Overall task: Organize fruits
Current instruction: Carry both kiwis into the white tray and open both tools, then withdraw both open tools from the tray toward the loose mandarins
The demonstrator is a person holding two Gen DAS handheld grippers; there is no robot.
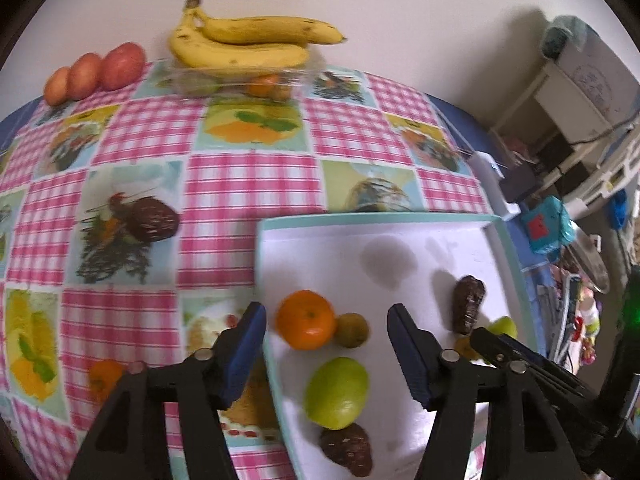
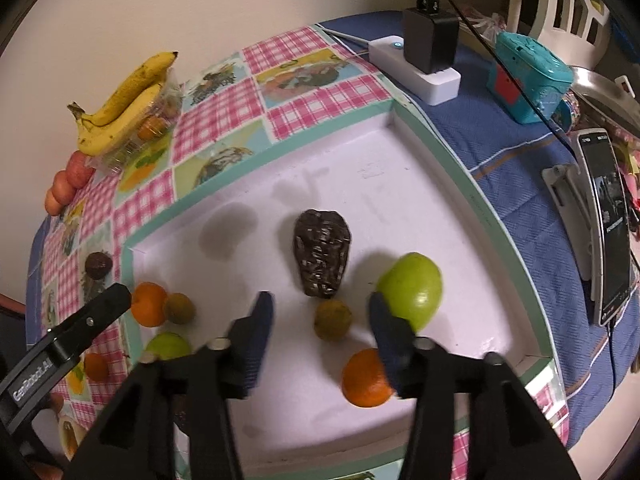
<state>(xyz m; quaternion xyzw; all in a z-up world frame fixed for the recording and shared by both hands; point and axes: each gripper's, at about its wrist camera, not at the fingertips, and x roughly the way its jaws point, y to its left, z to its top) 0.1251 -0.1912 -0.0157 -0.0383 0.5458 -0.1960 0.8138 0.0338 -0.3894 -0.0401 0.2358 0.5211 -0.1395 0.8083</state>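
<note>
Black charger (image 2: 430, 38) shows only from right wrist

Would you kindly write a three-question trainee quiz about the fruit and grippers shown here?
1. True or false: the bananas lie inside the white tray.
2. How many oranges show in the tray in the right wrist view?
3. The left gripper is: A) shut on a fruit, B) open, holding nothing.

Key
1. False; they rest on a clear container near the wall.
2. Two: one at its left edge, one near the right gripper.
3. B.
</note>
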